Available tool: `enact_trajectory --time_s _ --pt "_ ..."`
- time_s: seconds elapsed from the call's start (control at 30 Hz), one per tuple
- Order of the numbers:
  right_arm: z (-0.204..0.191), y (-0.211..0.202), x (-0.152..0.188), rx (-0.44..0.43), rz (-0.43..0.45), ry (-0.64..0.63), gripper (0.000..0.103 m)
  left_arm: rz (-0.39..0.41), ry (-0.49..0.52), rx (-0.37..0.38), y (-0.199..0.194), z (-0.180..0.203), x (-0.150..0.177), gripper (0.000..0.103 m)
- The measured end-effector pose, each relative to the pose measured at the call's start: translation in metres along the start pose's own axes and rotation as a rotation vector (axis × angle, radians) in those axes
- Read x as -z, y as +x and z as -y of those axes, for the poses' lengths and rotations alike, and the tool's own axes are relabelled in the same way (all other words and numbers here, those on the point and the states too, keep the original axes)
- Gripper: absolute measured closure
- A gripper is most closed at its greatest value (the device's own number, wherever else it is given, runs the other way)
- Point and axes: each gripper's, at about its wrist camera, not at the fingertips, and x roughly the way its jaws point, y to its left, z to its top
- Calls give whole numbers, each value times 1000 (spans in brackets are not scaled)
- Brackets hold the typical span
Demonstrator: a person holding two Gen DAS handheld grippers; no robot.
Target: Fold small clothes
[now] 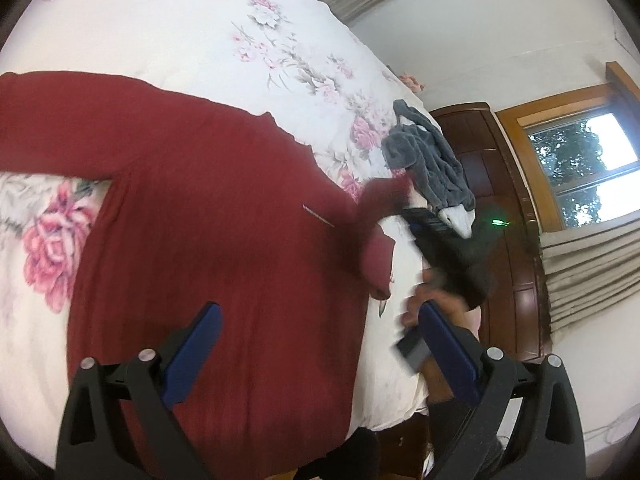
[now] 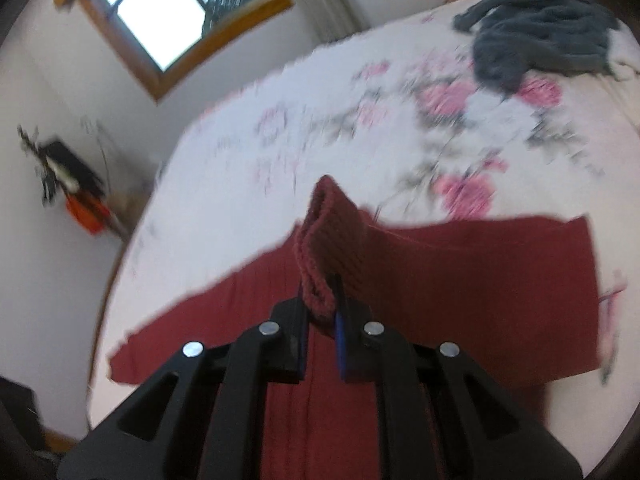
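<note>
Your right gripper is clamped on the cuff of the dark red sweater, and only a narrow strip of the ribbed knit sits between the blue pads, so I think the cuff can slip out if you pull the sleeve fast or sideways. The right wrist view is blurred, which suggests quick motion, and this makes the risk bigger. A second danger is that the lifted sleeve drags the body of the sweater with it, and then the flat part will wrinkle or shift toward the edge of the bed. Your left gripper has its jaws wide apart and holds nothing; it hovers above the lower part of the sweater, near the bed's front edge, so nothing pins the cloth down. The sweater lies spread on the floral bedsheet, its body mostly flat and smooth, one sleeve stretched out along the sheet and the other raised at the cuff. The knit is ribbed and looks soft and rather thick, so I judge it will bend easily but will not keep a sharp crease. A grey garment lies crumpled near the far corner of the bed, well apart from the sweater's body.
</note>
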Motion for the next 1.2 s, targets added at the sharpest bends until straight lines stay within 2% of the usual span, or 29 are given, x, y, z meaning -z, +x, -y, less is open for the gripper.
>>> enact_trajectory --time_s 0.17,0.27,0.3,0.33,0.43,0.53,0.63,0.8,0.9,0.93,0.97,1.0,1.03,1.07,1.2 --pt "-14 77 37 67 -133 -68 91 -5 -24 22 26 -14 -18 4" --pt "-21 100 59 74 -193 -110 76 -18 -50 27 48 -29 -31 4" --pt "-22 96 65 64 -195 -121 65 -24 -70 39 53 -34 -34 4" --pt "-23 88 68 52 -188 -124 56 -34 -100 55 61 -39 -37 4" --pt "-16 43 83 16 -136 -101 45 -74 -221 145 96 -58 -48 4" --pt "-5 -5 111 8 -127 -101 43 -98 -299 201 133 -65 -51 4" --pt "8 -44 142 17 -142 -98 43 -145 -325 209 167 -62 -50 4" --pt "23 -92 176 -9 -143 -8 42 -178 -290 88 224 -53 -58 5" --pt "21 -108 183 -36 -127 34 41 -160 -278 6 243 -55 -70 7" --pt "20 -112 184 -45 -121 50 41 -154 -274 -18 245 -55 -73 17" --pt "19 -115 186 -53 -115 68 40 -151 -269 -48 247 -55 -76 41" --pt "19 -118 188 -69 -111 88 40 -173 -266 -62 252 -56 -78 98" --pt "17 -120 189 -75 -110 97 40 -204 -266 -90 256 -58 -80 93" --pt "16 -120 190 -79 -109 102 40 -206 -270 -113 256 -60 -81 94" --pt "11 -120 193 -87 -115 104 40 -191 -206 -104 242 -47 -89 94"
